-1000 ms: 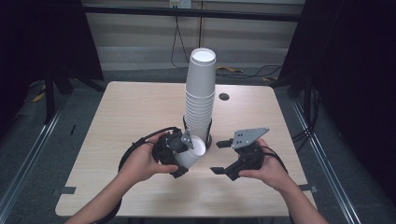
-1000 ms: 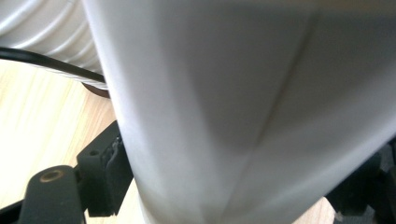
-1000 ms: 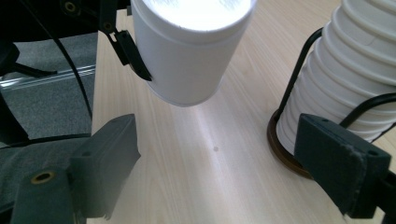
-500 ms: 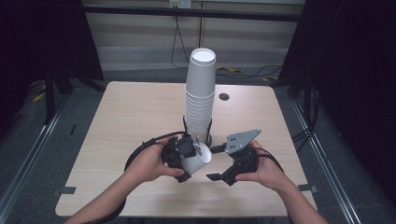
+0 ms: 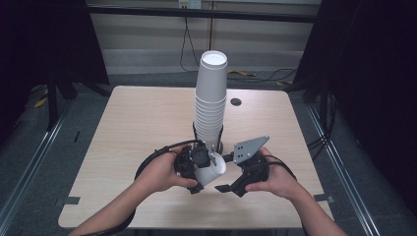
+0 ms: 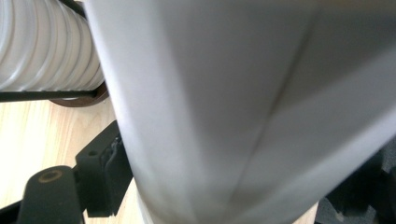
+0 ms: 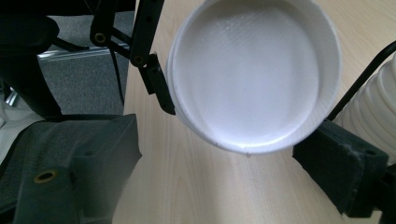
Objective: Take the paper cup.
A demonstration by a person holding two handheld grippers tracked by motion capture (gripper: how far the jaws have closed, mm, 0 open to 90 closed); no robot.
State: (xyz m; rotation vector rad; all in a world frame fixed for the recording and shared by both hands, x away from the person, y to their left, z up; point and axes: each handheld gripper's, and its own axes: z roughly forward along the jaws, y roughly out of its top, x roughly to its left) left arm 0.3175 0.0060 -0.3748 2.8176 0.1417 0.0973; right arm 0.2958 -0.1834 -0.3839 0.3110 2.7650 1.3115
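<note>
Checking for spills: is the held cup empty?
Empty: the right gripper view looks into the cup and shows a bare white bottom.

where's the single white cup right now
In the high view the single white cup is near the table's front edge, clamped in the left gripper, just in front of the tall cup stack, with the right gripper at its mouth.

I'm at a light wood table with a round cable hole, grey floor around it, black frame posts and a pale back wall with hanging cables.
</note>
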